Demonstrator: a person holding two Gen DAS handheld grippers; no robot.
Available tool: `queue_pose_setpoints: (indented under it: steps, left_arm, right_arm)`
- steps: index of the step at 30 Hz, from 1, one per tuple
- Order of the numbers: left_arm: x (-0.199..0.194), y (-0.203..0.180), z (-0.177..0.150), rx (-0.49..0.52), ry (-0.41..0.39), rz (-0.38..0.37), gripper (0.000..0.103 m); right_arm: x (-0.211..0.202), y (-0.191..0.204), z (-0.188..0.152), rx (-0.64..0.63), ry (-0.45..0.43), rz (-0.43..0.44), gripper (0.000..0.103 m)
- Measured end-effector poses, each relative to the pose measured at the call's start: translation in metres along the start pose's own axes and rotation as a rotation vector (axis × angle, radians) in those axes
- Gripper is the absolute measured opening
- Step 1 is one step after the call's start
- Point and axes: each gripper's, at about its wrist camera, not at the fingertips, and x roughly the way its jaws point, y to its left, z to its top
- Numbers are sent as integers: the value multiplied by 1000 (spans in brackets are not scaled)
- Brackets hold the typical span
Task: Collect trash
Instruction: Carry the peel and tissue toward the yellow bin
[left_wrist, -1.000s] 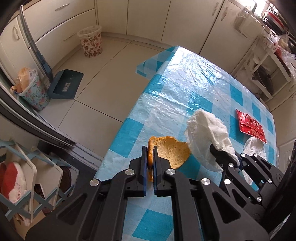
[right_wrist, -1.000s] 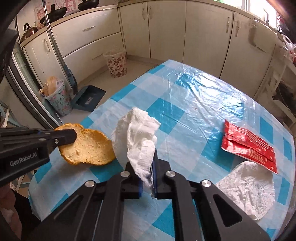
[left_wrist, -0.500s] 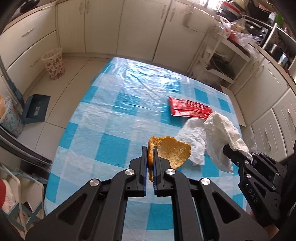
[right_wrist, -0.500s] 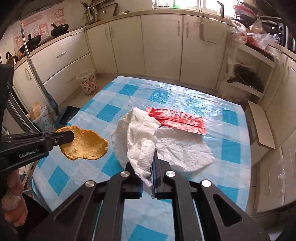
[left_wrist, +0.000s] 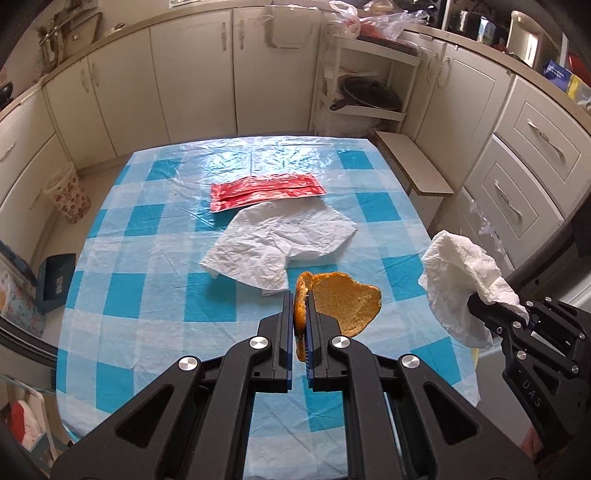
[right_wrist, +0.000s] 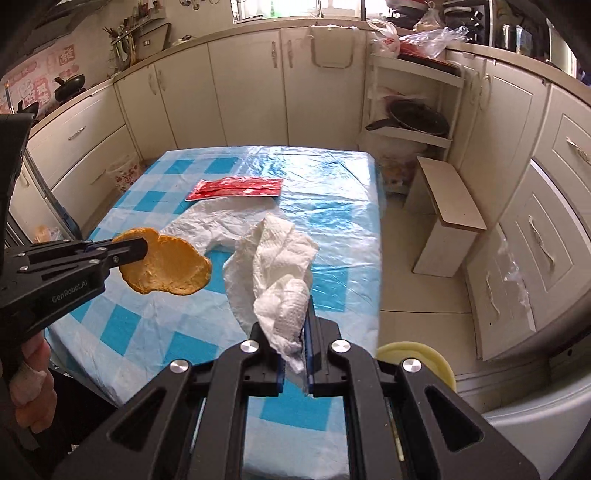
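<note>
While my left claw (left_wrist: 300, 317) pinches golden, curled bread (left_wrist: 343, 302), my right claw (right_wrist: 293, 343) clamps a crumpled white paper towel (right_wrist: 277, 266).

The left gripper (left_wrist: 299, 325) is seen at the bottom centre of the left wrist view, its two black fingers drawn close together with only a narrow gap, in which a thin piece is clamped on edge. In the right wrist view the same gripper (right_wrist: 142, 248) is seen entering from the left edge, held roughly level, and the bare hand (right_wrist: 31, 384) gripping its handle is visible at the lower left. The right gripper (right_wrist: 293, 345) is shown at the bottom centre of its own view, the jaws pressed onto white material. It (left_wrist: 480, 308) is also seen at the right edge of the left wrist view, pointed up and to the left.
</note>
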Motion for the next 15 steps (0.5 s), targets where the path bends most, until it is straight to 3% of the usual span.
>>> queue_pose_setpoints:
  steps: [15]
  left_arm:
    - [22, -99, -11, 143, -15, -22, 5]
  right_arm:
    - [-14, -80, -32, 92, 14, -97, 9]
